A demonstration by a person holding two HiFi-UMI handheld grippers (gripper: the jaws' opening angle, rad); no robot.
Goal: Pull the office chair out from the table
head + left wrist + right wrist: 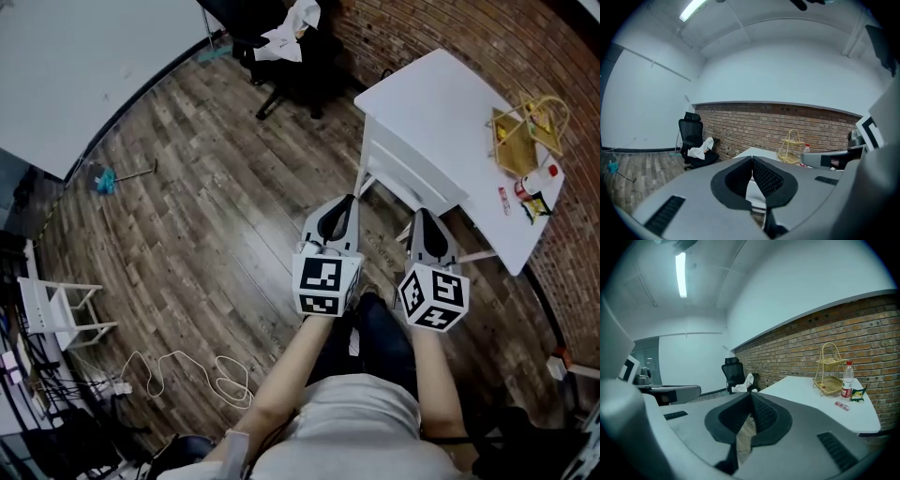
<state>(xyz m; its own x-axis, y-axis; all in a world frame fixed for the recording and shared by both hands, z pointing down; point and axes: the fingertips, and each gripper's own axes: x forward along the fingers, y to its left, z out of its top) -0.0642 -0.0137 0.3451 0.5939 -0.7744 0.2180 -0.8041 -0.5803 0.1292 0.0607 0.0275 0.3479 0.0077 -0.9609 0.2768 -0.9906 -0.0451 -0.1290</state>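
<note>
The black office chair (281,58) stands at the top of the head view by the brick wall, beyond the far end of the white table (441,103), with a white cloth (292,33) draped on its seat. My left gripper (350,200) and right gripper (420,214) are side by side in front of the table's near end, far from the chair. Both are shut with nothing in them. In the left gripper view the chair (692,139) is small and distant past the shut left gripper (752,161). The right gripper view shows the chair (733,374) beyond the shut right gripper (751,397).
A yellow wire rack (525,131), a bottle (539,180) and small packets sit on the table's right end. On the wood floor lie a blue mop (103,178) and a white cable (202,375). A white stool (56,309) stands at the left.
</note>
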